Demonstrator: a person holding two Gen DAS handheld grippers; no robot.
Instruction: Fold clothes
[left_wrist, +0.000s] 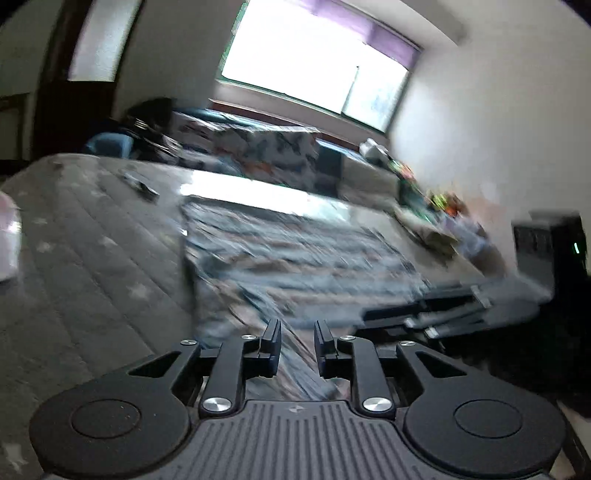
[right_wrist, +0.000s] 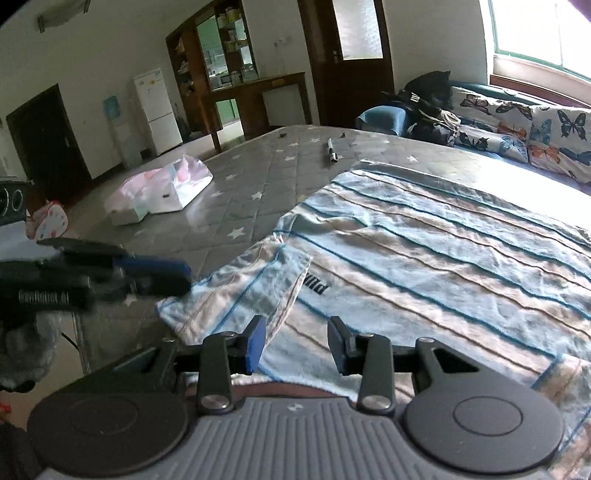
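Note:
A shirt (right_wrist: 424, 258) striped in light blue, white and tan lies spread flat on a grey star-print mattress (right_wrist: 240, 184), with one sleeve (right_wrist: 240, 291) folded out at the near left. My right gripper (right_wrist: 297, 339) hovers over the shirt's near edge, jaws apart with nothing pinched. My left gripper (right_wrist: 184, 275) reaches in from the left to the sleeve's edge. In the blurred left wrist view the left gripper (left_wrist: 297, 332) shows a narrow gap over the shirt (left_wrist: 295, 251), and no cloth is clearly pinched. The right gripper (left_wrist: 406, 314) is a dark blur at the right.
A pink and white plastic bag (right_wrist: 166, 188) and a dark tube (right_wrist: 331, 149) lie on the mattress beyond the shirt. A sofa with butterfly cushions (right_wrist: 535, 129) and a black bag (right_wrist: 430, 90) runs along the far side under the window. Small clutter (left_wrist: 436, 206) sits by the wall.

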